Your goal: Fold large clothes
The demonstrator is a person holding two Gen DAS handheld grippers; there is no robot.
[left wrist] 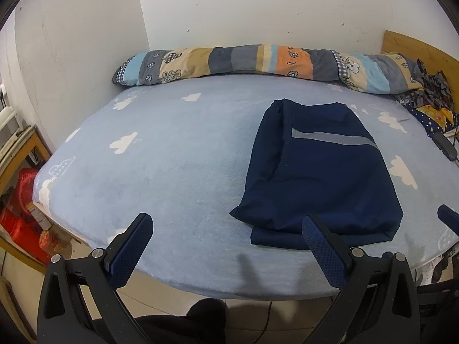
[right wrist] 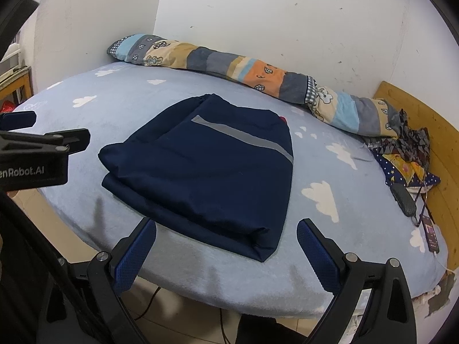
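A dark navy garment [left wrist: 318,172] with a grey stripe lies folded flat on the light blue cloud-print bed [left wrist: 172,157]. It also shows in the right wrist view [right wrist: 206,166] on the bed [right wrist: 330,263]. My left gripper [left wrist: 226,229] is open and empty, hovering at the bed's near edge, left of the garment's near hem. My right gripper [right wrist: 226,235] is open and empty, just in front of the garment's near corner. The left gripper's body [right wrist: 37,149] shows at the left of the right wrist view.
A rolled patchwork quilt [left wrist: 258,60] lies along the wall. Crumpled patterned cloth [right wrist: 407,154], a dark case [right wrist: 404,200] and a phone [right wrist: 431,232] sit by the wooden headboard [right wrist: 430,132]. Red items [left wrist: 20,212] and a wooden frame stand left of the bed.
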